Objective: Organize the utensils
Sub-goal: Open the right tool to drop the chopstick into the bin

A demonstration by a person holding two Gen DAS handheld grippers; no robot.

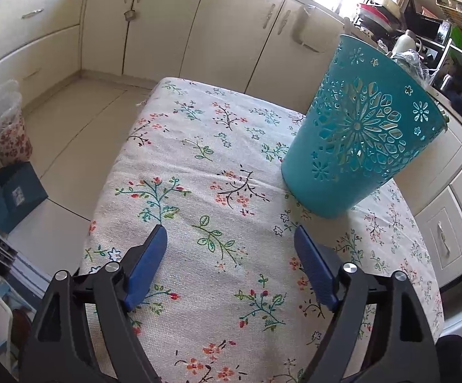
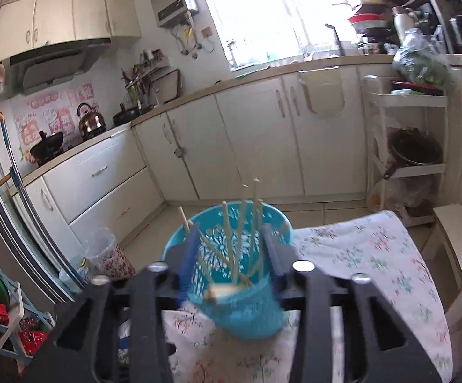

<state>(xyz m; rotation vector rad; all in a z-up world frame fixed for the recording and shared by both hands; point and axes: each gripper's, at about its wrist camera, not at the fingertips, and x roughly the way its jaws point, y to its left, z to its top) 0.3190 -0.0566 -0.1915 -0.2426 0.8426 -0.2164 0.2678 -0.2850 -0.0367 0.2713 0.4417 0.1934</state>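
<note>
The left tool (image 1: 231, 239) hangs low over the worktop (image 1: 199, 166), which wears a white cloth printed with small flowers and twigs. Its two blue-padded fingers (image 1: 149, 263) stand wide apart with nothing between them, so it is released. Ahead and to its right stands a teal plastic utensil holder (image 1: 358, 134), its wall pierced with a flower and snowflake pattern, resting on the cloth near the worktop's right side and apart from the left tool.

From the right wrist camera the same holder (image 2: 240, 306) sits directly between the fingers of the right tool (image 2: 231, 245), which straddle its rim on either side. The picture is blurred there, so I cannot tell whether the fingers press on the wall or merely flank it. Inside the holder stand several pale chopsticks (image 2: 240, 236), leaning at different angles with their tips above the rim; one more (image 2: 183, 217) leans against the left of the rim. A pale blurred object (image 2: 223, 292) lies at the near rim; what it is cannot be made out
</note>
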